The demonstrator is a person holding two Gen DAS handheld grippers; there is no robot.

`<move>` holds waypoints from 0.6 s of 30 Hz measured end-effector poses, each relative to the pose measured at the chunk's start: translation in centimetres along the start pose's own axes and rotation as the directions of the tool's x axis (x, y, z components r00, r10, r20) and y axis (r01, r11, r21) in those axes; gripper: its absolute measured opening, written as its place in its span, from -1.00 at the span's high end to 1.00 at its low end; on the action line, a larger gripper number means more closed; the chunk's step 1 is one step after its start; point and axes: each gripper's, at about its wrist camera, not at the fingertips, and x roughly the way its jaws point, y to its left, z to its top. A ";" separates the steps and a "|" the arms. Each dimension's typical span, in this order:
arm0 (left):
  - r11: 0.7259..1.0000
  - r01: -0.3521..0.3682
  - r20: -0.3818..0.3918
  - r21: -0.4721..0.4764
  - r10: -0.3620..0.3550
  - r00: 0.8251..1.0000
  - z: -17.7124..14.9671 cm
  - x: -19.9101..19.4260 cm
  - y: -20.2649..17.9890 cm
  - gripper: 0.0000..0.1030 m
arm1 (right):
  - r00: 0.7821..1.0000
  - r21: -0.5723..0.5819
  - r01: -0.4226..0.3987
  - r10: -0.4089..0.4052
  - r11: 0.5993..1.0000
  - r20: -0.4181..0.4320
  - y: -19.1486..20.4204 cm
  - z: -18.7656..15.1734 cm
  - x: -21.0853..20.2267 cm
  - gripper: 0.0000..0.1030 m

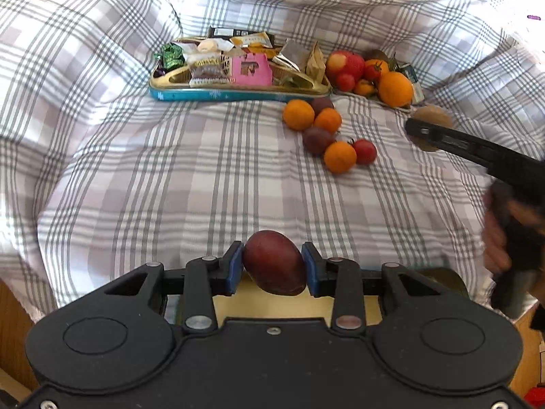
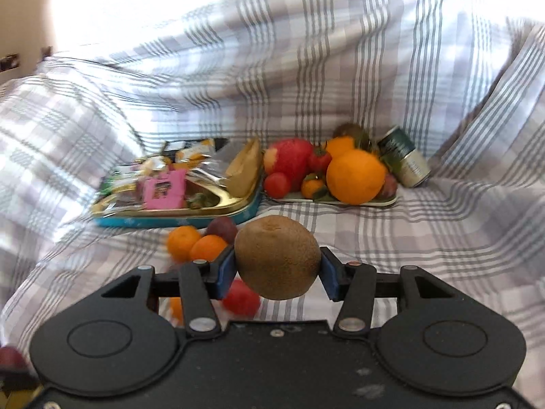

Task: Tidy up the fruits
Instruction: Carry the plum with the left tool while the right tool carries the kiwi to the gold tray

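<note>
Each gripper grips one fruit.
Left gripper clamps a plum; right gripper clamps a kiwi, above the cloth where three oranges, two plums, one tomato lie loose.

surface: grey-and-white plaid cloth, creased, spread flat near | far: same cloth rising in rumpled folds left and right | light: strong glare washing out far left | near left corner: brown wooden edge
</note>
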 end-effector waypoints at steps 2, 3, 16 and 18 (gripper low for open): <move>1.000 -0.010 -0.002 0.006 0.010 1.000 -0.6 -0.5 -0.3 0.12 | 1.000 -0.010 -0.016 0.016 1.000 0.016 0.6 -0.7 -2.7 -0.04; 1.000 -0.020 -0.003 0.013 0.020 1.000 -1.1 -0.8 -0.5 0.13 | 0.999 -0.010 -0.025 0.025 1.000 0.025 0.9 -1.2 -4.2 -0.04; 0.999 -0.049 -0.021 -0.009 0.049 0.999 -5.7 -3.9 -1.5 0.13 | 0.998 0.020 -0.043 0.042 0.999 0.053 4.1 -7.1 -17.5 -0.05; 0.999 -0.053 -0.036 -0.012 0.052 0.998 -6.1 -3.7 -1.5 0.13 | 0.998 0.020 -0.058 0.057 0.998 0.040 4.5 -8.0 -18.3 -0.04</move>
